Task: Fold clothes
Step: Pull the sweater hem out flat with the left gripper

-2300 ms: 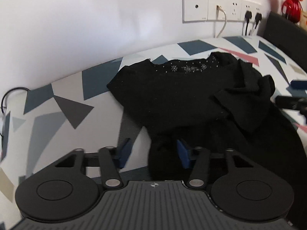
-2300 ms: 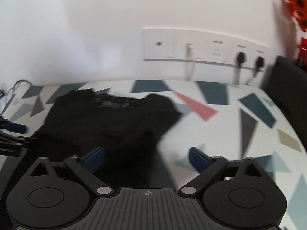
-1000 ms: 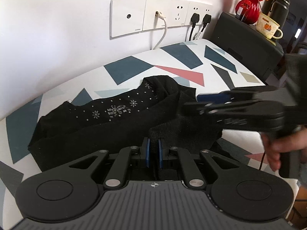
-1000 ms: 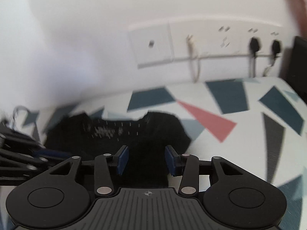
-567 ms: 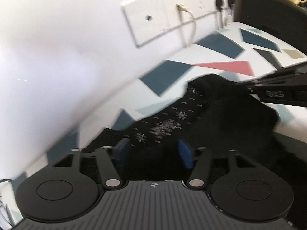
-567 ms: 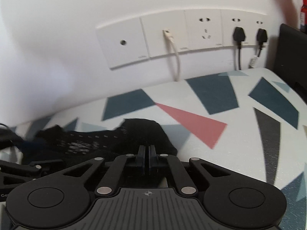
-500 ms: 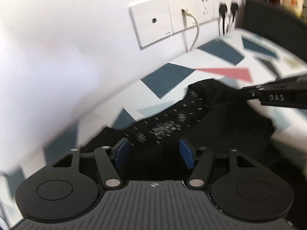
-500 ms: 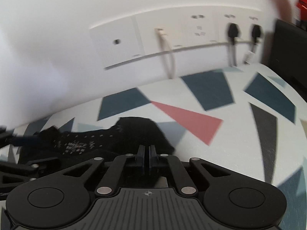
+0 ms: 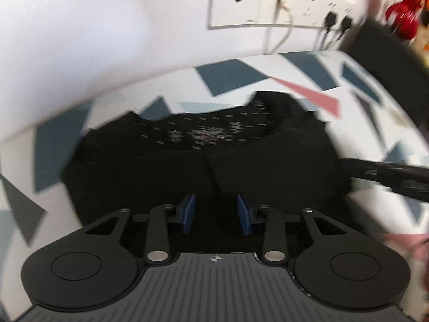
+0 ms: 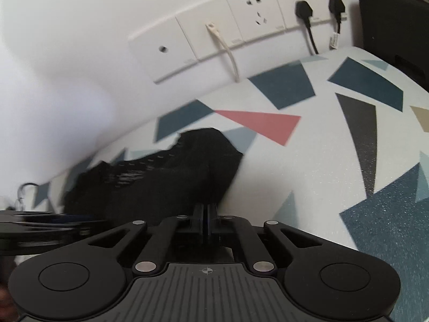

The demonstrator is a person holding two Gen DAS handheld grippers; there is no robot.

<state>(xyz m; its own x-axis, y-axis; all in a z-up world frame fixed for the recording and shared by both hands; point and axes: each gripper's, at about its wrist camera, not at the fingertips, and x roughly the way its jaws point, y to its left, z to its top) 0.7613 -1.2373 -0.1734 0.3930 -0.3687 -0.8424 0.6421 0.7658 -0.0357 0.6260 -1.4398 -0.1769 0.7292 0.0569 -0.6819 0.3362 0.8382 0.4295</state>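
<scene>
From the left wrist camera, no writing can be read; the picture is smeared. The left gripper (image 9: 215, 214) has its blue pads (image 9: 187, 213) apart and closing, low over the near edge of one black garment (image 9: 203, 161); the cloth lies dark under the gap, and whether the pads touch it I cannot tell. The garment is spread ahead of this gripper on a table (image 9: 233, 76) covered in blue, grey and pink shapes, its dotted neckline (image 9: 203, 134) on the far side. To the right of the garment the right gripper (image 9: 386, 173) reaches in as a dark bar. Only this view shows the red vase with orange flowers (image 9: 402, 13), far right.

From the right wrist camera, small print on the socket plates is too fine to read. The right gripper (image 10: 206, 214) has its jaws fully together, pinching the garment's (image 10: 166, 177) right edge just ahead of it. The left gripper (image 10: 45, 228) shows blurred at the left. Here the wall panel (image 10: 241, 32) is sharper: five plates in a row, one white cable (image 10: 228, 53) and two black plugs (image 10: 304, 9).
</scene>
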